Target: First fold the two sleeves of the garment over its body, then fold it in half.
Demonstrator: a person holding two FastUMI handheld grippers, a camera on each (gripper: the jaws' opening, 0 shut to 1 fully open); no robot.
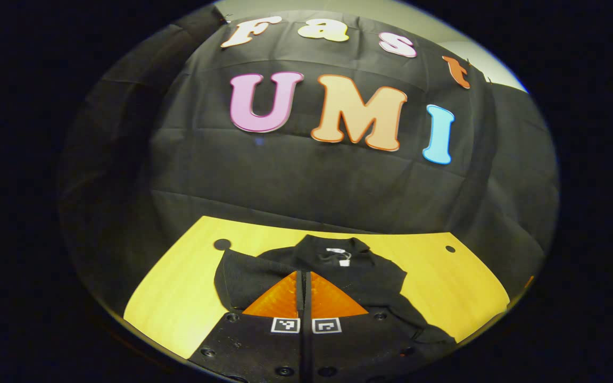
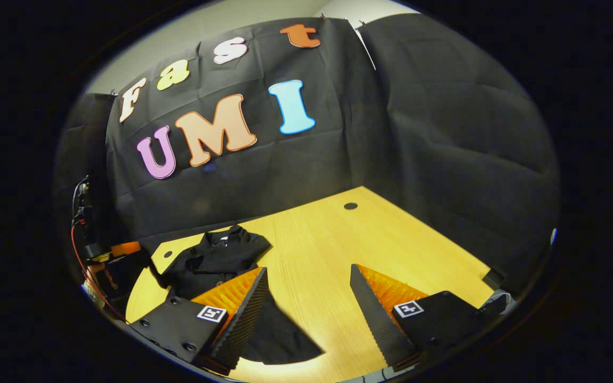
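Black garment on the wooden table, both grippers above it

Low centre in the left gripper view, the left gripper has its fingers pressed together over the garment; the right gripper, jaws spread wide, frames bare table, garment lower left

**A draped recording booth**

A staged booth is indicated rather than a home: black cloth is hung as walls on the far and right sides, a bare wooden table is enclosed, and cabled equipment is mounted at left.
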